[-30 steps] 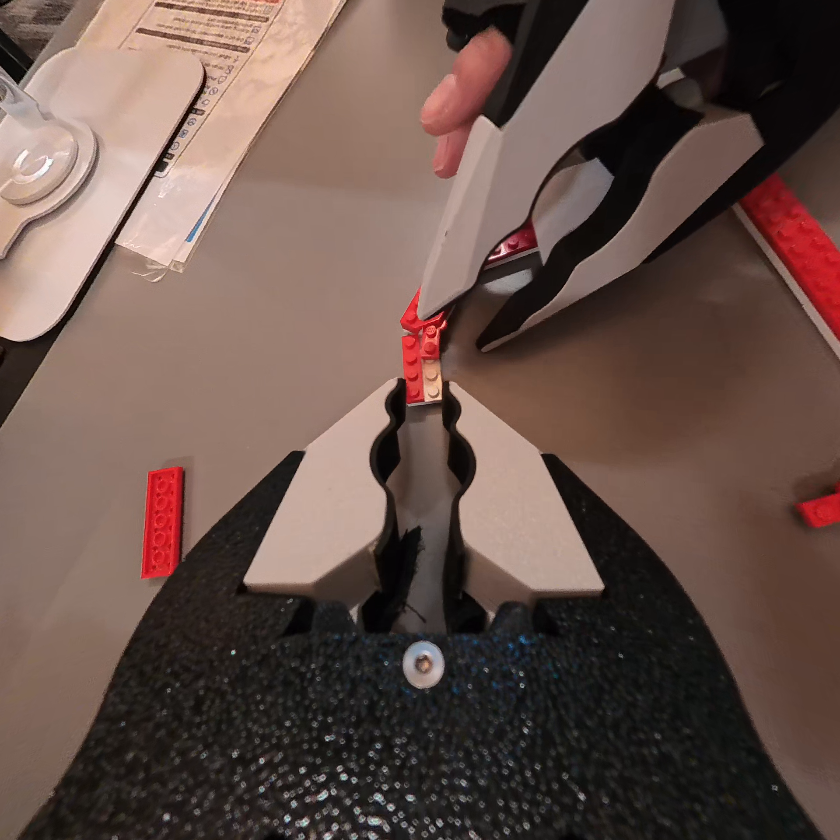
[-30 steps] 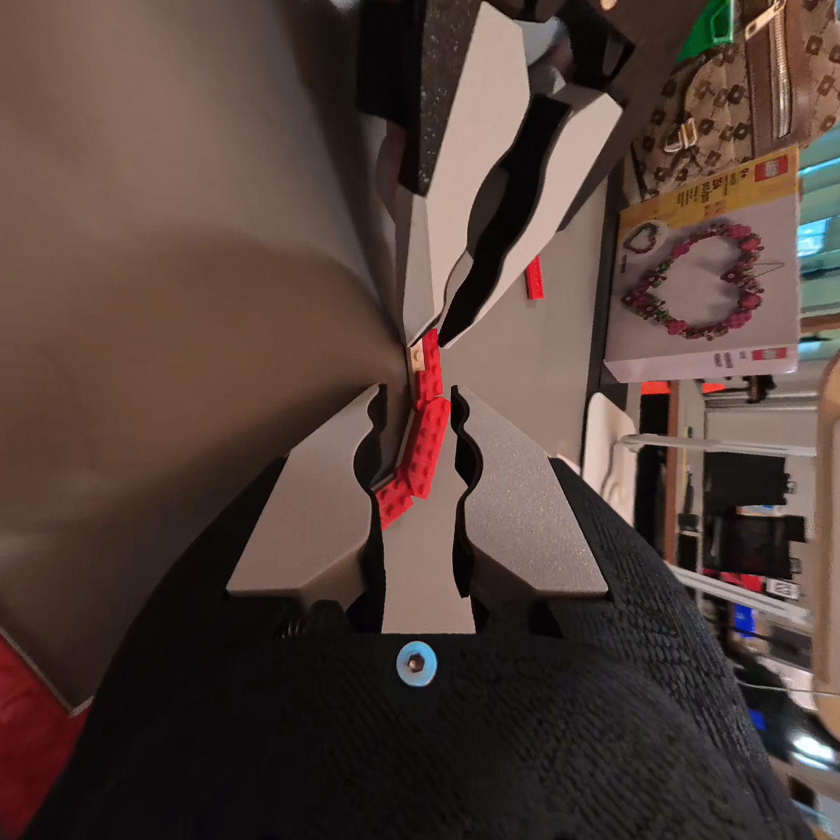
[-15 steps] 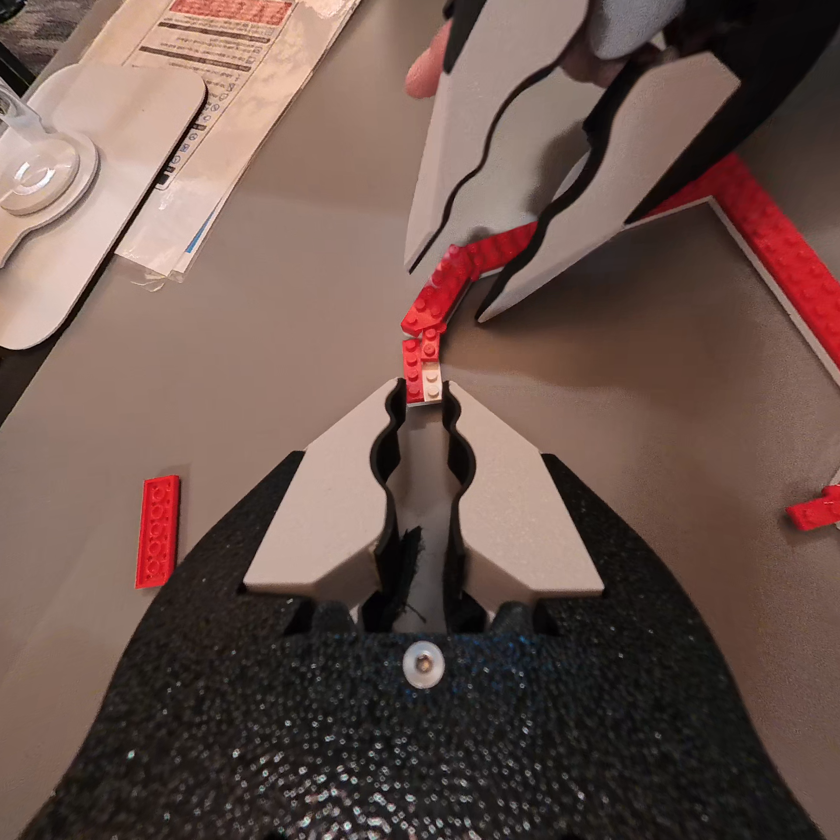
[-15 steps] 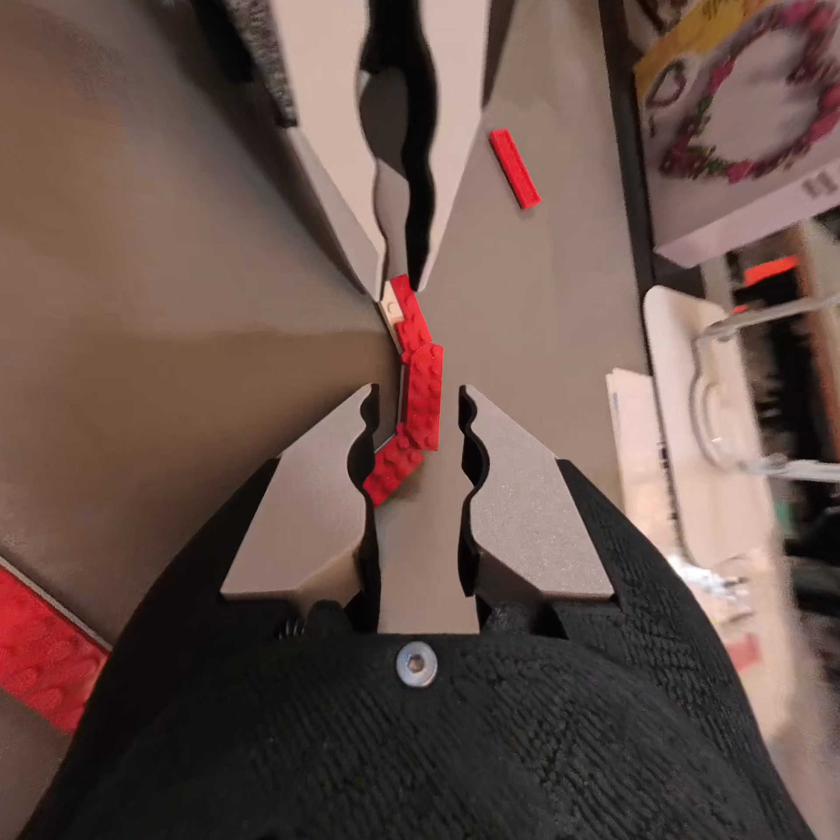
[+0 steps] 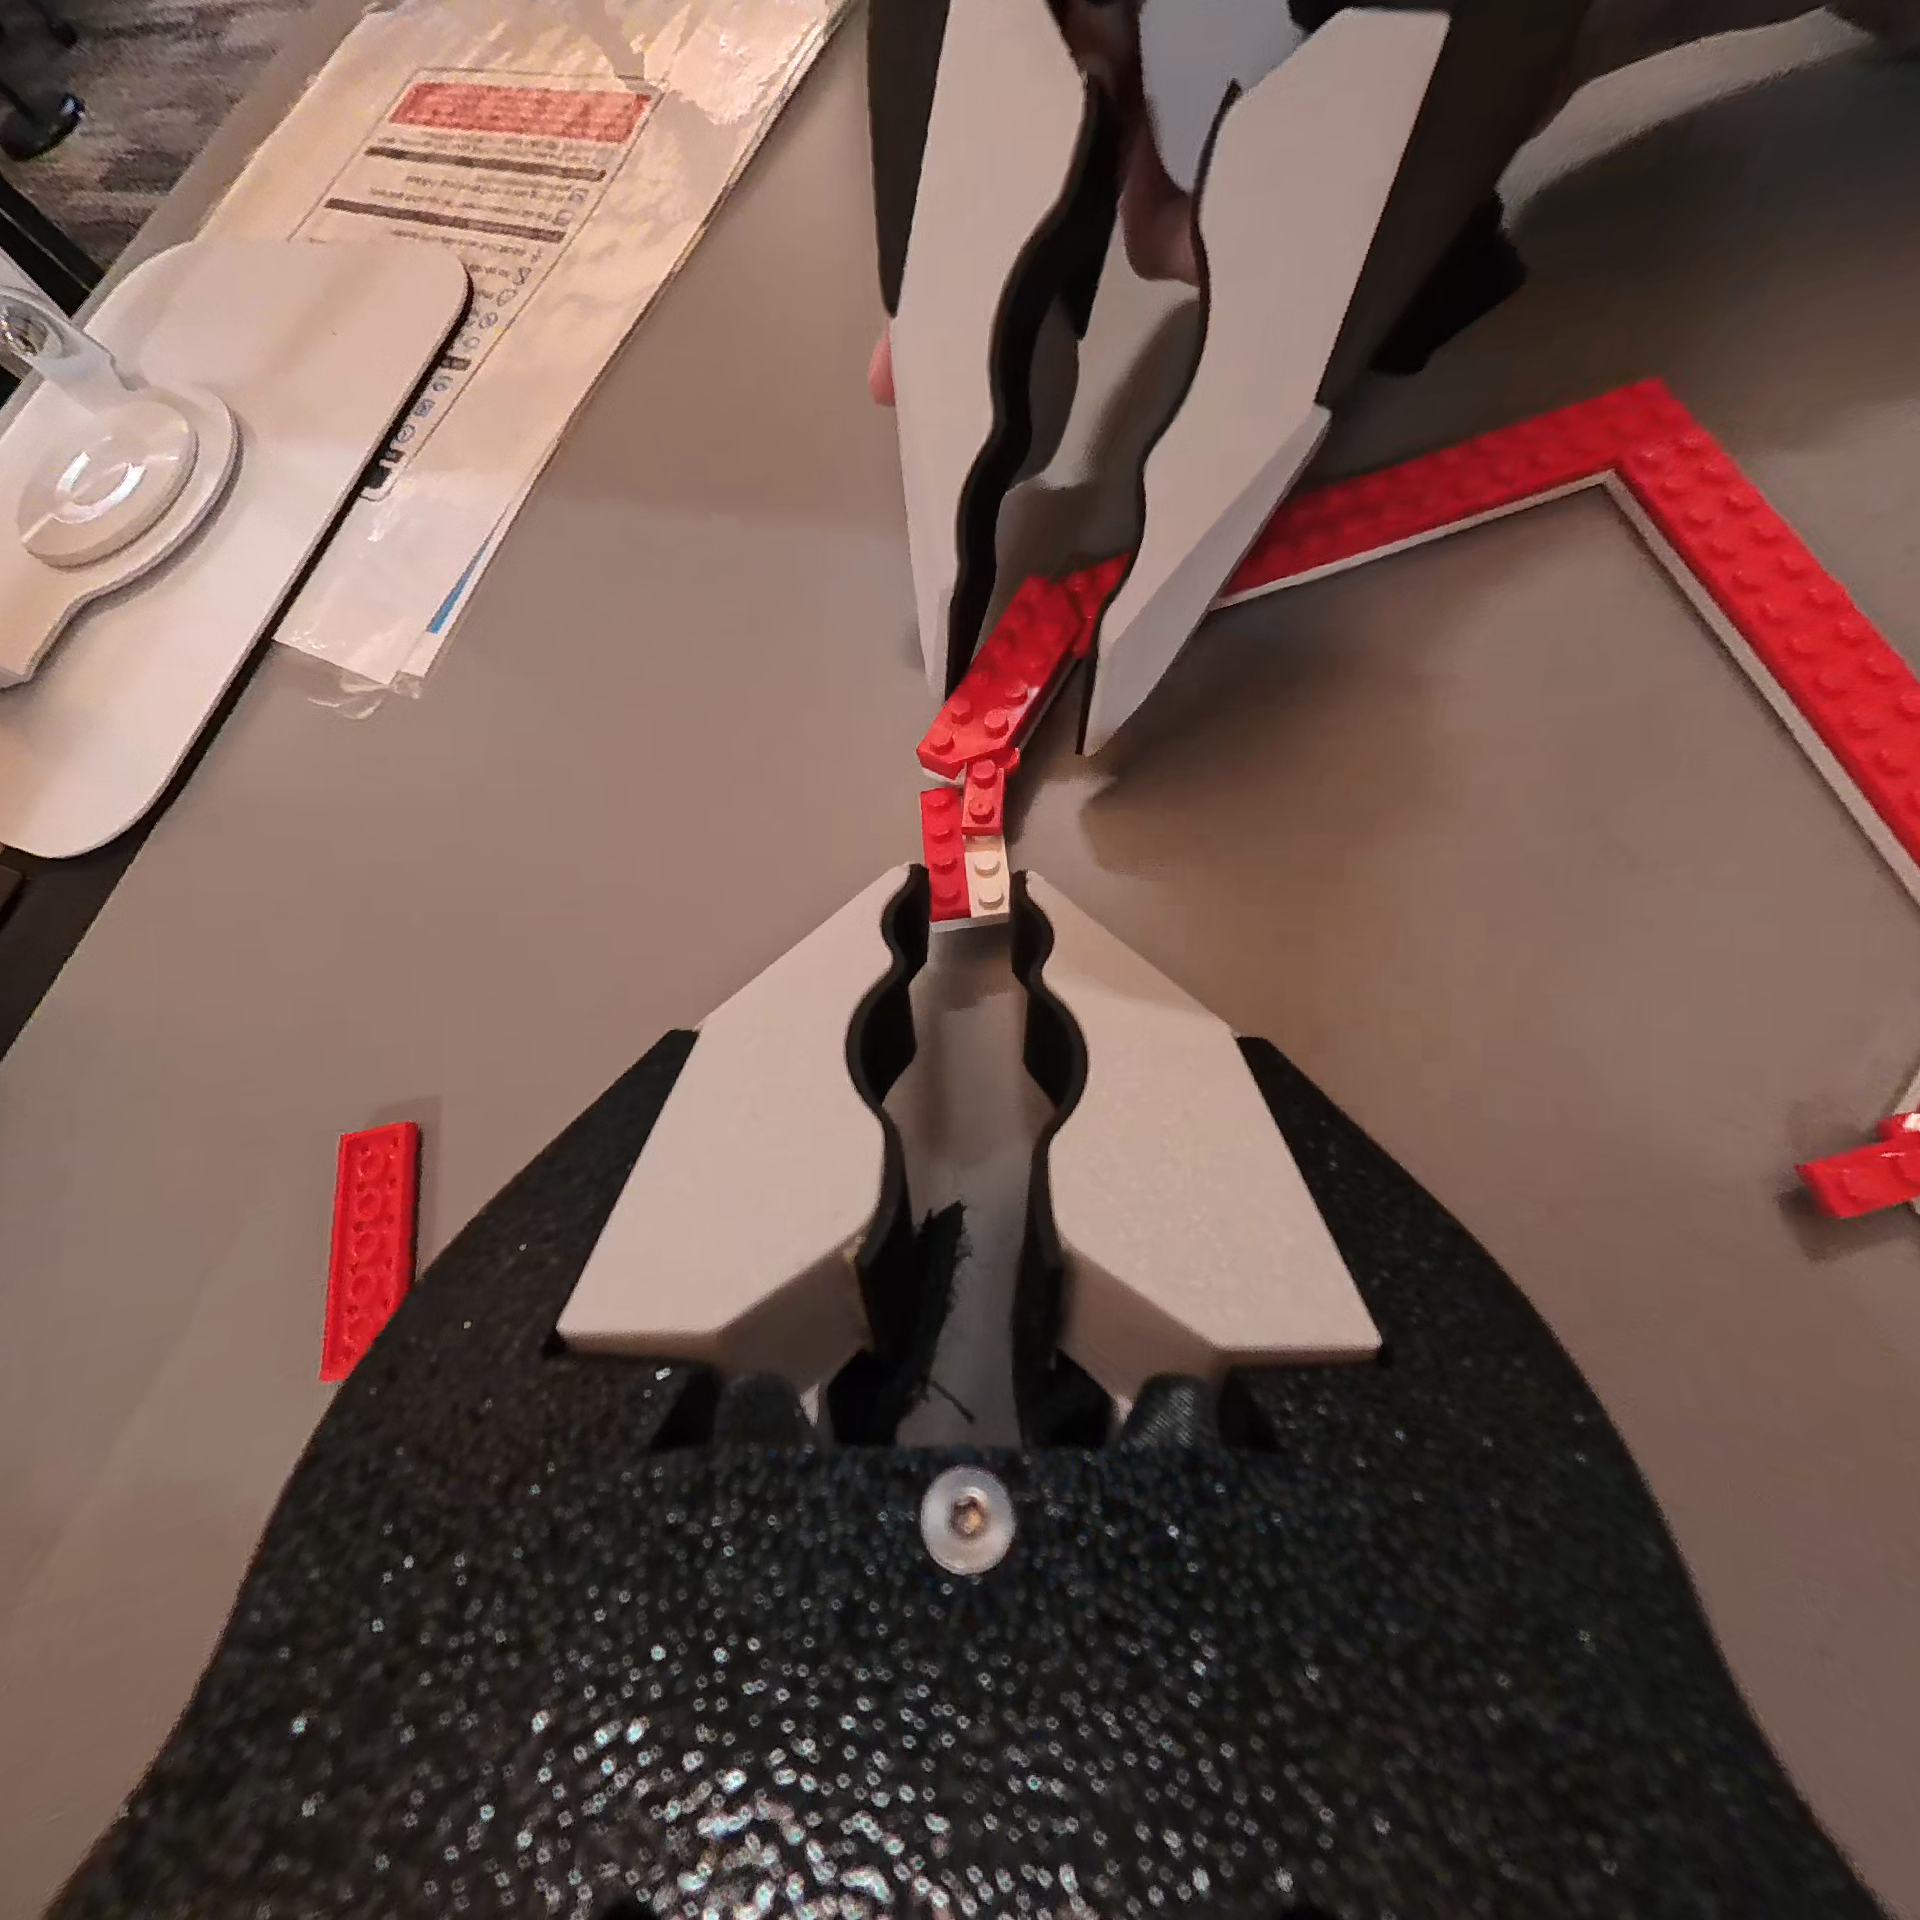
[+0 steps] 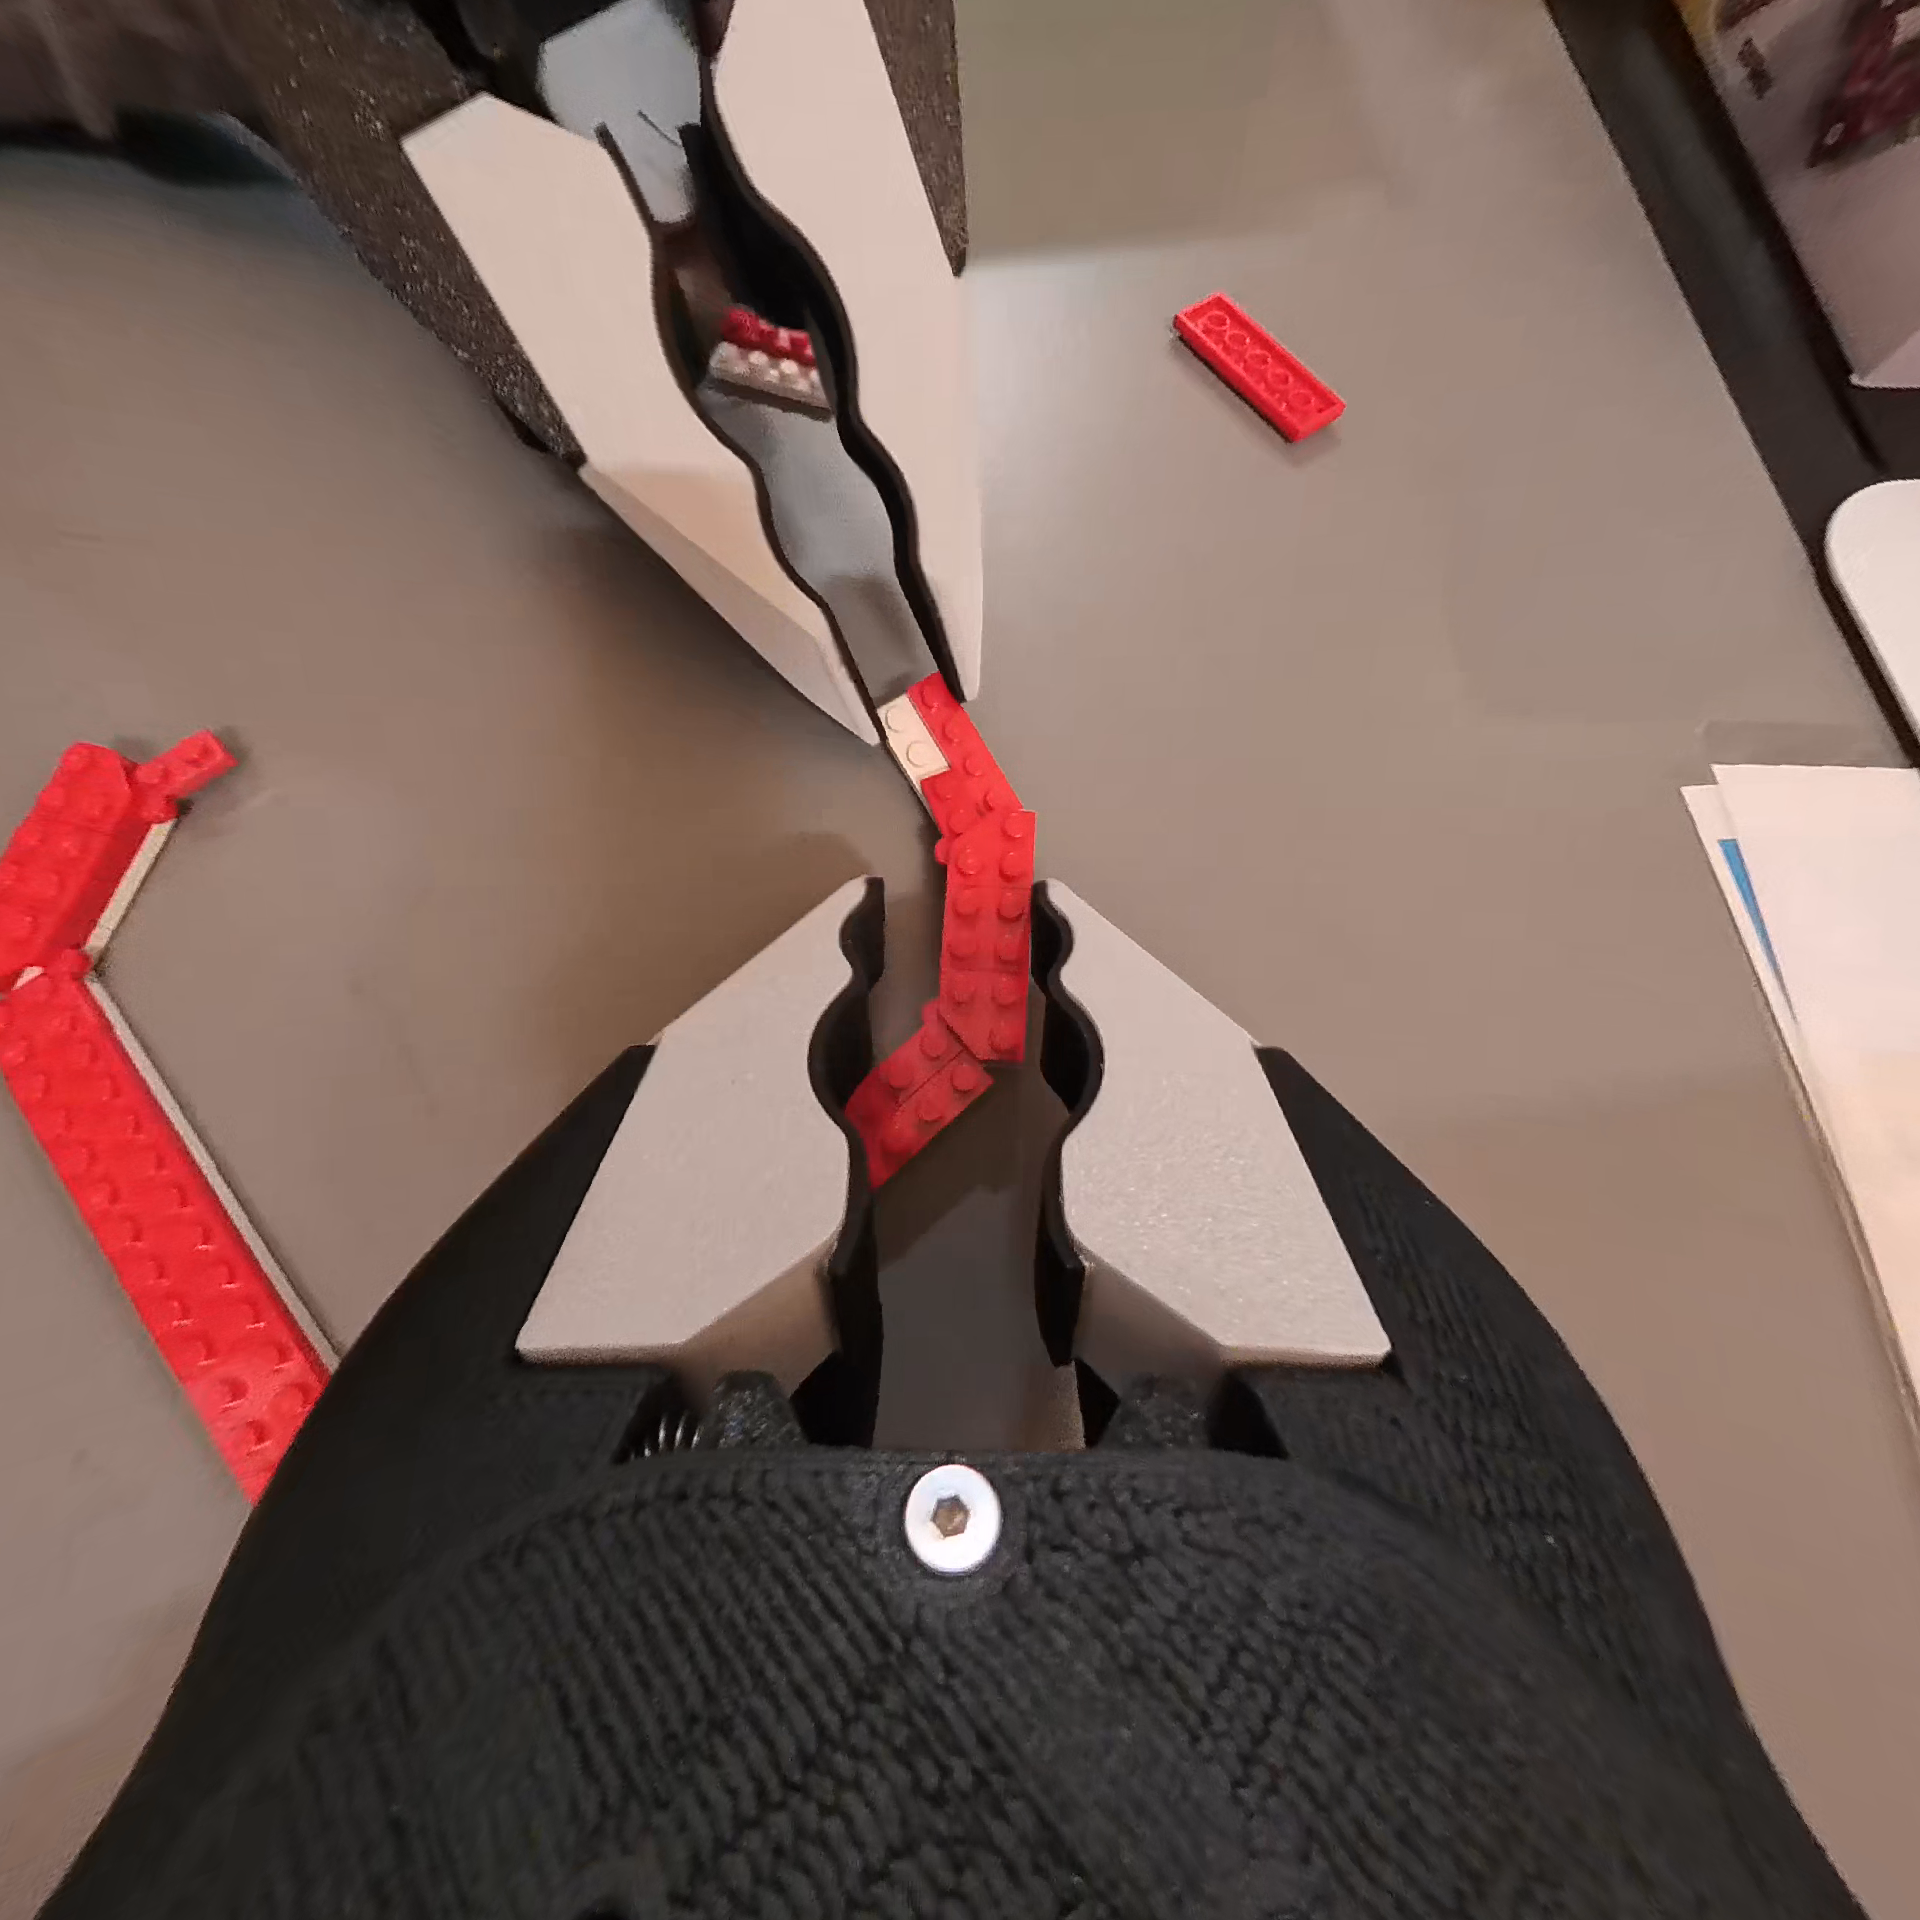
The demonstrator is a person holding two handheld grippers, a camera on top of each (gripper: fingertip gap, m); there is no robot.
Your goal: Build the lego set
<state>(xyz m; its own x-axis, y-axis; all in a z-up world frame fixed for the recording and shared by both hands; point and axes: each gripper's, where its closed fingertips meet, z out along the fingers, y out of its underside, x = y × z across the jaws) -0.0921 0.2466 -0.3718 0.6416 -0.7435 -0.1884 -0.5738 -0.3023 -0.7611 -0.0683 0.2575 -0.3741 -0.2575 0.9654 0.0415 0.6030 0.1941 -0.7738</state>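
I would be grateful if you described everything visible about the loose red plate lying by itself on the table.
The loose red plate is a thin, flat, glossy plastic rectangle, two studs wide and several long. It lies studs up on the grey table, at an angle, apart from the chained red assembly. Nothing touches it. The left wrist view shows it beside the left gripper's black body.

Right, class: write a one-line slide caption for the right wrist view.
Open right gripper straddles a red brick chain whose far end the left gripper pinches above the grey table.
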